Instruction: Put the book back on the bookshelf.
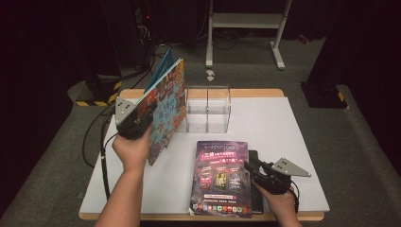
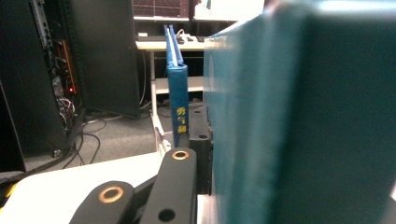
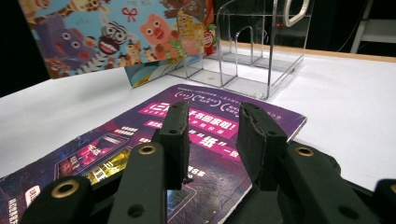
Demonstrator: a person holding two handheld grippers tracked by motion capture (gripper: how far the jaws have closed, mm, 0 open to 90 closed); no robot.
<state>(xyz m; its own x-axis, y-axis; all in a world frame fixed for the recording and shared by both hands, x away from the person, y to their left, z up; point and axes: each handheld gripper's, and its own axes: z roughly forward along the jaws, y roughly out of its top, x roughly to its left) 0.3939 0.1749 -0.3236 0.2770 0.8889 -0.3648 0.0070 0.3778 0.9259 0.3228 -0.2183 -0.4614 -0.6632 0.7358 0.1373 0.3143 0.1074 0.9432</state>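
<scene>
hand-held gripper (image 2: 198, 154) clamped | teal book (image 2: 303, 121) upright | blue spine (image 2: 178, 105)

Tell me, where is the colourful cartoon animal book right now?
In the high view the cartoon animal book stands upright at the table's left, clamped in the left gripper, just left of the clear plastic rack.

Both forearms are bare, and each hand holds a black gripper, the left gripper (image 1: 137, 124) and the right gripper (image 1: 257, 171), topped by a grey three-cornered plate with small holes, brass-ringed pivots on the jaws, and a black trailing cable.
</scene>
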